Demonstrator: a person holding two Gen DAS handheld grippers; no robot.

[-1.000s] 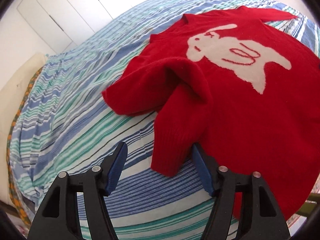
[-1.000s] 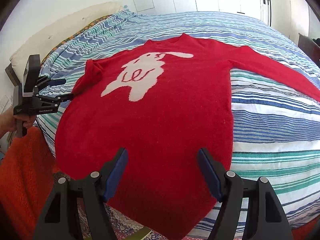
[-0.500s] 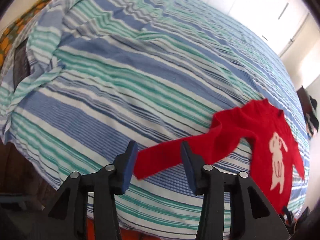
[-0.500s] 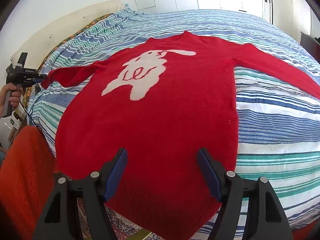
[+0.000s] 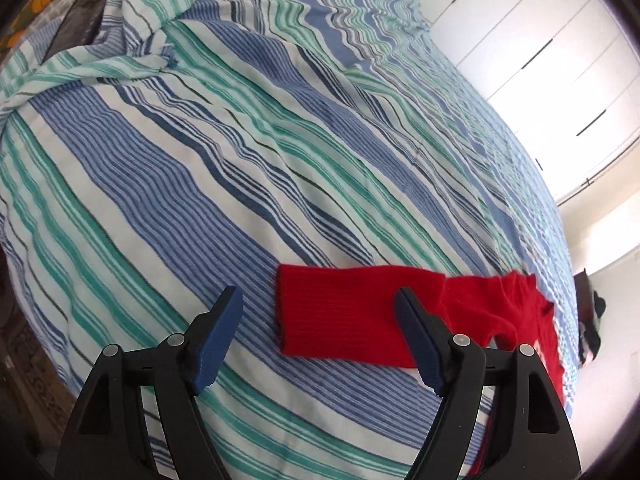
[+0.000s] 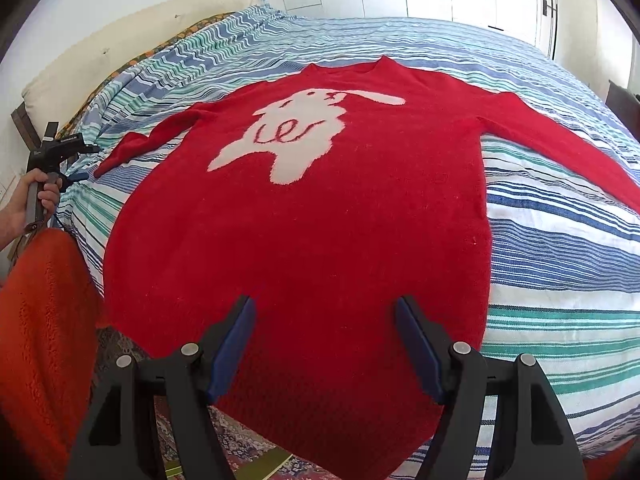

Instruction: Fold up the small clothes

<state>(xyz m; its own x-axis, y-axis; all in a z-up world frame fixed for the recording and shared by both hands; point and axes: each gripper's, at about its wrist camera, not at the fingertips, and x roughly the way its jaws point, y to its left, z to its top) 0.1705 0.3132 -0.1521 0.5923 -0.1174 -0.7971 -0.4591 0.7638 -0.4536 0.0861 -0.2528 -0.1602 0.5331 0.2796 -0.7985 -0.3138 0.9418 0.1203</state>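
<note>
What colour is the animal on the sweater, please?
The animal is white on the red sweater; right wrist view.

Left gripper (image 5: 318,340), jaws opening, low in frame over a red sleeve cuff (image 5: 340,312) lying on striped bedding (image 5: 240,160).

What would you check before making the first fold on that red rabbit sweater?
1. Red sweater flat, rabbit face up: ok.
2. Left sleeve stretched straight on the striped bedspread: ok.
3. Left gripper letting go: its jaws are opening, the cuff lies between them, pads clear of it: ok.
4. Right sleeve spread out: ok as far as visible; its cuff runs out of frame, cannot tell.
5. Right gripper open over the hem, holding nothing: ok.
6. Hem fully on the bed: not ok, it hangs over the edge.
</note>
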